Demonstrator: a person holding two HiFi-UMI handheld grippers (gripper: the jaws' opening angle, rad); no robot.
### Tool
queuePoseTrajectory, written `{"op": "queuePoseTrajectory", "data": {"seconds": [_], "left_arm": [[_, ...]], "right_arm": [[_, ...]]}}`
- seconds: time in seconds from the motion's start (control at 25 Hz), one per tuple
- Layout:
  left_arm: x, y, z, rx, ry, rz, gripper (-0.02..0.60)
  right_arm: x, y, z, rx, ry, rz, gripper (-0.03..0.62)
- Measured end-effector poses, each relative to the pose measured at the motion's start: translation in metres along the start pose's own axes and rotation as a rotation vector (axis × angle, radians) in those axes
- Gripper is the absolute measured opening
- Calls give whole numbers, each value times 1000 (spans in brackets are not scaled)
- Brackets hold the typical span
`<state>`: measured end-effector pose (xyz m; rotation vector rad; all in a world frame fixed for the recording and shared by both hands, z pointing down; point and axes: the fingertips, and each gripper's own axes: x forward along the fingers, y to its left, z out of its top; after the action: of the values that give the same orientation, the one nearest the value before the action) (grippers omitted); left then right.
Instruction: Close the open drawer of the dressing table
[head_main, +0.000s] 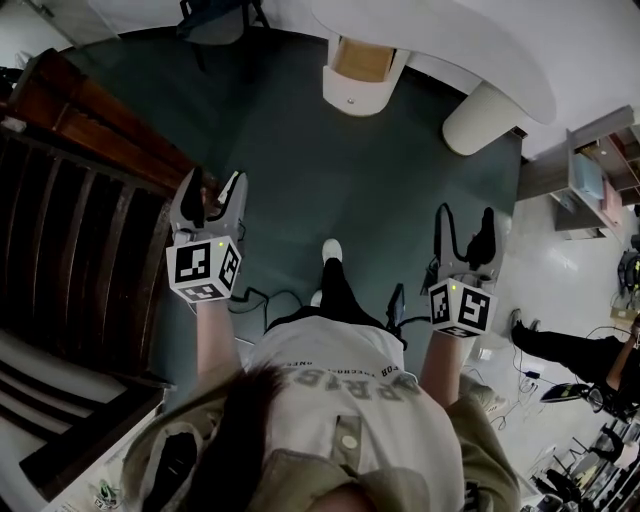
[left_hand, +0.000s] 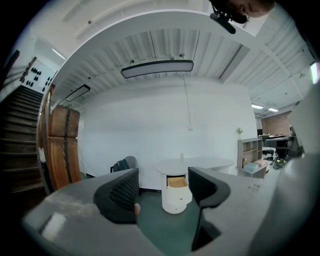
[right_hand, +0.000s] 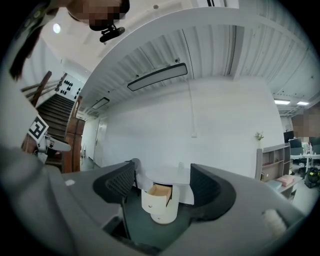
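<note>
Your left gripper (head_main: 213, 190): jaws apart, nothing between them. Your right gripper (head_main: 463, 225): jaws also apart and empty. In the head view both sit mid-frame over dark green carpet (head_main: 300, 170), well apart from the table.

Left gripper view: between the spread jaws of the left gripper (left_hand: 162, 187) you see the white dressing table (left_hand: 200, 163) almost straight on, with its top drawer (left_hand: 176, 182) pulled out and its tan inside showing.

Right gripper view: the right gripper (right_hand: 162, 185) frames the same drawer (right_hand: 159, 190) at an angle, so one side wall shows. The tabletop (right_hand: 165, 175) is partly behind the right jaw.

Head view only: the drawer (head_main: 362, 60) lies at upper centre, seen from above, and juts out of a rounded cabinet toward you. The tabletop (head_main: 450, 40) sweeps to the upper right over a second round leg (head_main: 480, 115); its far edge is cut off by the frame.

Hard to read: the drawer's contents can't be made out in any view.

Edges: a dark wooden staircase (head_main: 70, 250) fills the left side, just beside the left gripper. A shelf unit (head_main: 600, 180) stands at the right edge. A chair (head_main: 215, 20) sits at the top left, mostly cropped. The carpet between your shoe (head_main: 331, 250) and the drawer is open floor.
</note>
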<state>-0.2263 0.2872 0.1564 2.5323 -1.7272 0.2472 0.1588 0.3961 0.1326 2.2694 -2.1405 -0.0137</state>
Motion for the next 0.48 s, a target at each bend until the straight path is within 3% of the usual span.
{"op": "queuePoseTrajectory", "data": {"seconds": [0.48], "left_arm": [[108, 11, 78, 32, -114, -1, 319]], "right_arm": [[114, -28, 47, -15, -106, -1, 341]]}}
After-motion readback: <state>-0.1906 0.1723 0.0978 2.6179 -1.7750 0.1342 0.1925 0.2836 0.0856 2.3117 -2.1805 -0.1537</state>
